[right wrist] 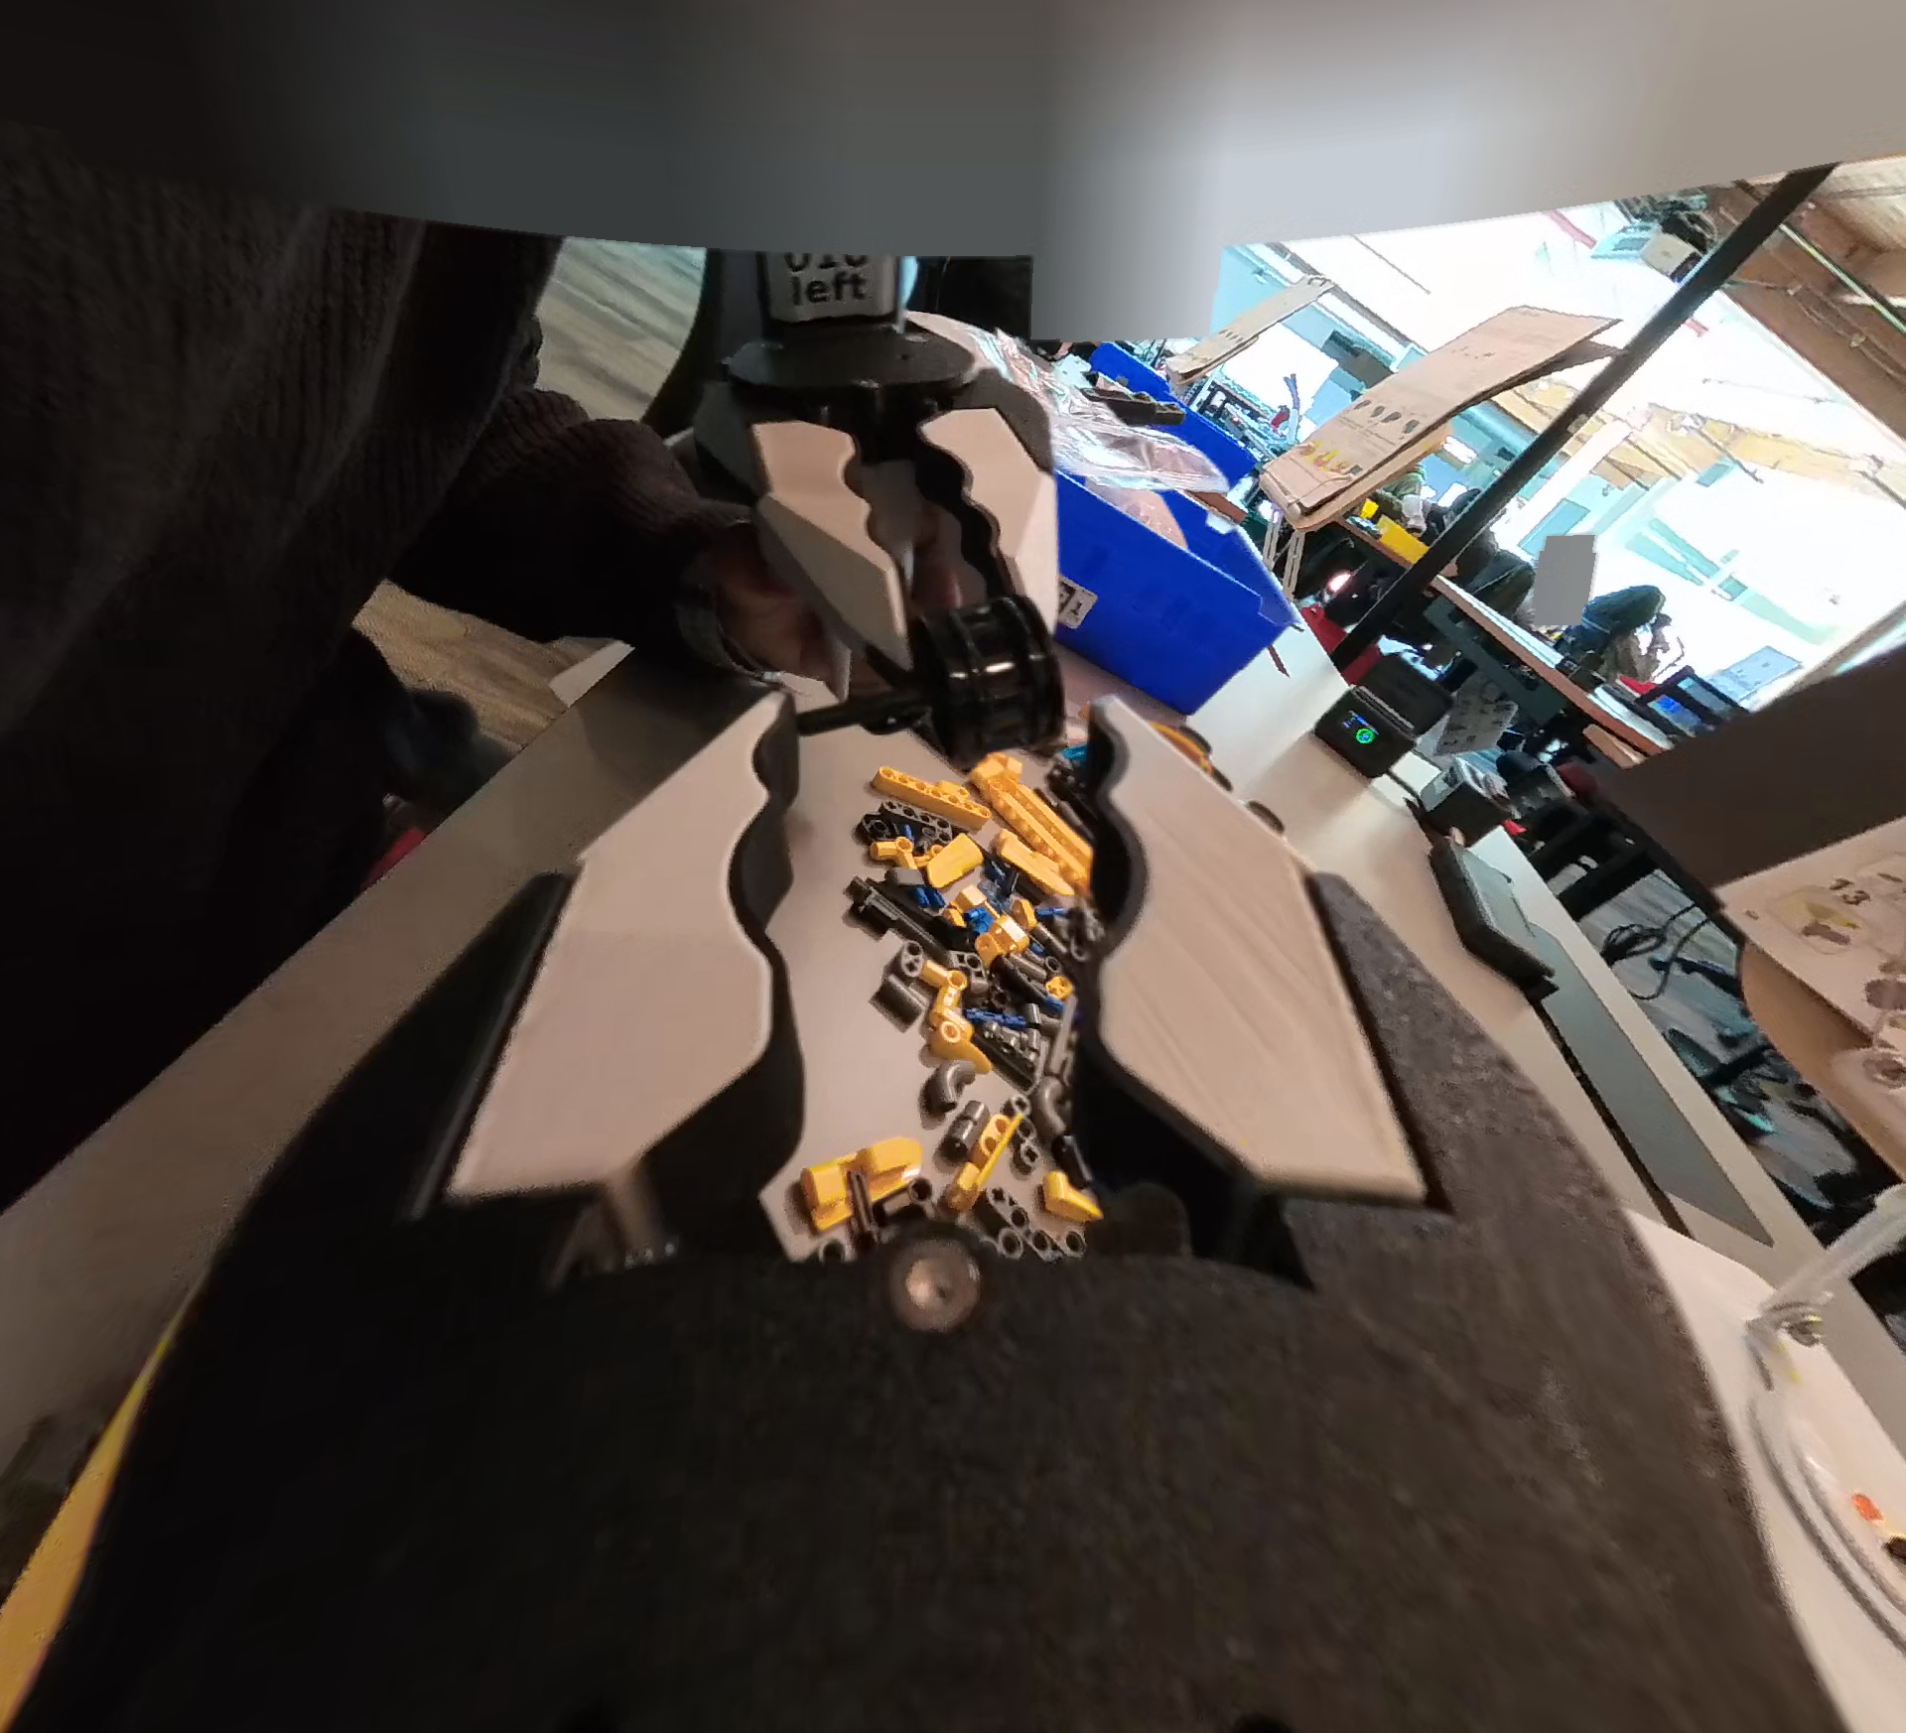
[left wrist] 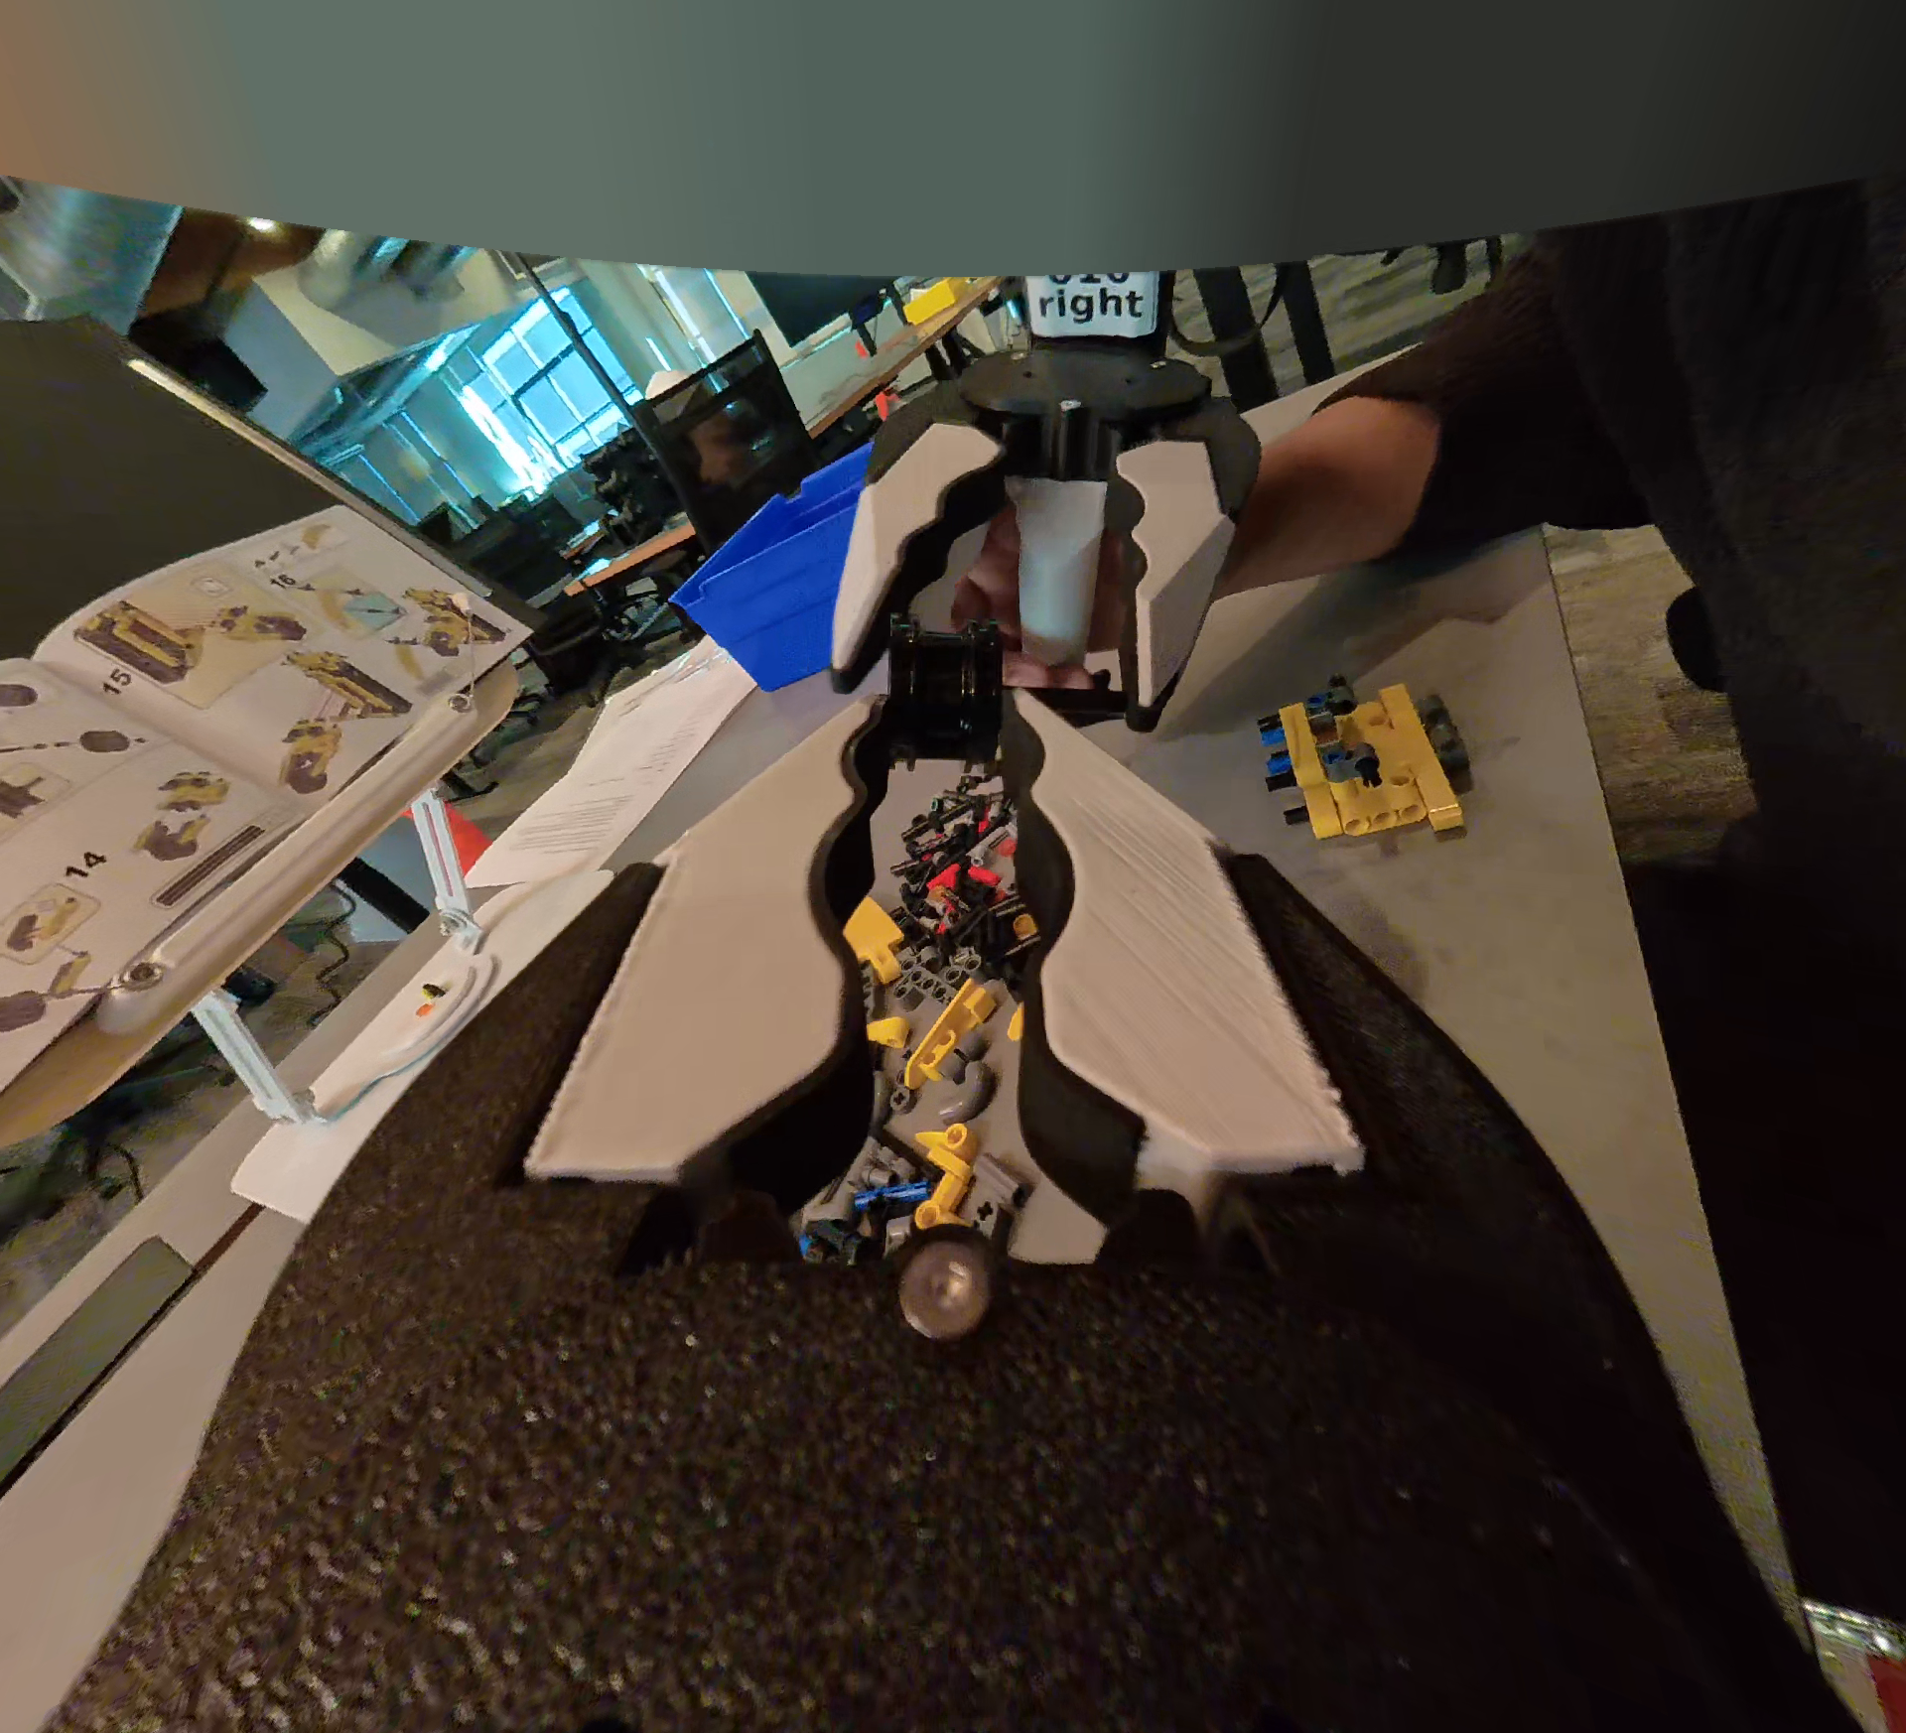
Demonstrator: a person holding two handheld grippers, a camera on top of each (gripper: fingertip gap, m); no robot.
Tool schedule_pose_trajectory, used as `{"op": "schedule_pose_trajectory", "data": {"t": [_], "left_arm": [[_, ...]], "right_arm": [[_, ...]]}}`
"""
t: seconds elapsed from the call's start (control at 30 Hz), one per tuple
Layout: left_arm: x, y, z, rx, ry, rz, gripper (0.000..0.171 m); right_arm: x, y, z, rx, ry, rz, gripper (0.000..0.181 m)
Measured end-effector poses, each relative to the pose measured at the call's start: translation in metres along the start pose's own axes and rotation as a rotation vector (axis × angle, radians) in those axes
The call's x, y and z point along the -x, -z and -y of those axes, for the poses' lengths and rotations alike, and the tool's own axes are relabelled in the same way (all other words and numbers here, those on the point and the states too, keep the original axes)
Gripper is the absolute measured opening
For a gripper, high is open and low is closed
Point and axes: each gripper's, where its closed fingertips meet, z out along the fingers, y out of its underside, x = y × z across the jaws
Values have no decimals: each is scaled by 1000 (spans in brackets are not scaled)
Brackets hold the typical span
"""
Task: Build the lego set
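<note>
Black plastic sits clamped in my left tongs point(left wrist: 944, 714): a wheel hub point(left wrist: 944, 688), pinched at the fingertips, raised above the bench point(left wrist: 1444, 962). My right tongs point(right wrist: 944, 735) stand wide apart; their left fingertip meets a black axle pin point(right wrist: 861, 712) jutting from the hub, though whether it truly touches I cannot tell. Below lies a heap of loose bricks point(right wrist: 990, 951), yellow, grey, black and blue. On the left an open instruction booklet point(left wrist: 206, 735) rests on a stand; a blue bin point(left wrist: 784, 580) sits at the far edge, and a small yellow assembly point(left wrist: 1361, 761) lies towards the right edge. Desks and bright windows fill the room beyond.
</note>
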Motion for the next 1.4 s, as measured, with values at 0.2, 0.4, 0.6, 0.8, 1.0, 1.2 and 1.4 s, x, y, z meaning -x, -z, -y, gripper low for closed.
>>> {"op": "schedule_pose_trajectory", "data": {"t": [0.2,0.4,0.6,0.8,1.0,1.2,1.4], "left_arm": [[0,0,2,-31,90,-46,20],[-4,-1,1,-47,228,-139,20],[8,0,3,-67,235,-69,21],[12,-1,2,-68,280,-63,20],[7,1,4,-95,407,-179,20],[5,-1,1,-76,401,-187,20],[7,0,0,-75,402,-175,20]], "right_arm": [[3,0,5,-8,1,5,51],[5,2,8,-15,-59,39,50],[-4,0,7,-2,-77,-19,50],[-9,-1,6,-6,-147,-33,51],[-3,3,12,-73,-223,39,50],[-5,4,8,-61,-267,56,43],[-6,3,7,-56,-286,48,44]]}}
